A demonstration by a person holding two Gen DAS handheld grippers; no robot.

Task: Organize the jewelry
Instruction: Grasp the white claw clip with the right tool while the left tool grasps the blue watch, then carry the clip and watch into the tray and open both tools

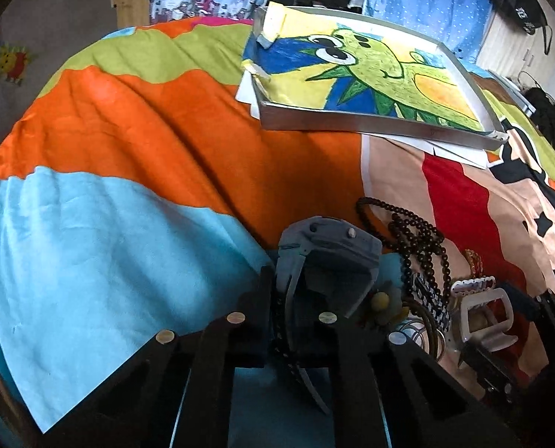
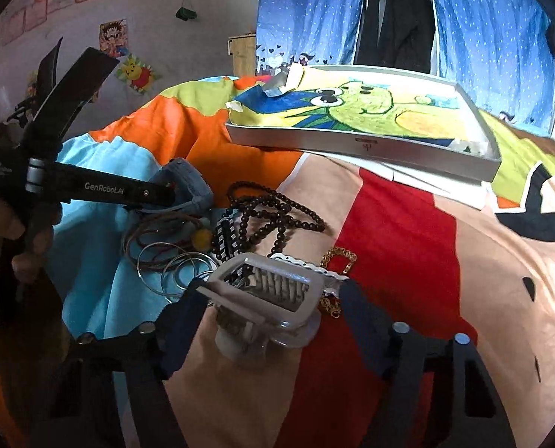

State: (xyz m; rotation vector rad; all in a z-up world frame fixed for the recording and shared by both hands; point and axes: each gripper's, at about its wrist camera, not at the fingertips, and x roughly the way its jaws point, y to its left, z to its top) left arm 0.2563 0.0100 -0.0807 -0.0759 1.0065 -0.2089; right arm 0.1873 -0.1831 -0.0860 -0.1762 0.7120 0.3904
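Note:
A pile of jewelry lies on the colourful bedspread. My left gripper (image 1: 299,298) is shut on the strap of a grey-blue wristwatch (image 1: 327,250), which also shows in the right wrist view (image 2: 187,183). My right gripper (image 2: 273,310) has its jaws around a white hair claw clip (image 2: 266,291), touching it on the left side only. Beside them lie a dark bead necklace (image 2: 277,216), thin metal bangles (image 2: 180,265), a striped clip (image 2: 225,239) and a gold chain (image 2: 339,257). A shallow grey tray (image 2: 367,145) lined with a cartoon drawing sits behind.
White paper sheets (image 1: 460,153) stick out under the tray. Blue dotted curtains (image 2: 314,11) and a wooden cabinet (image 2: 242,52) stand behind the bed. A yellow flower hair tie (image 1: 380,300) lies in the pile. A black bag (image 1: 549,119) sits at the far right.

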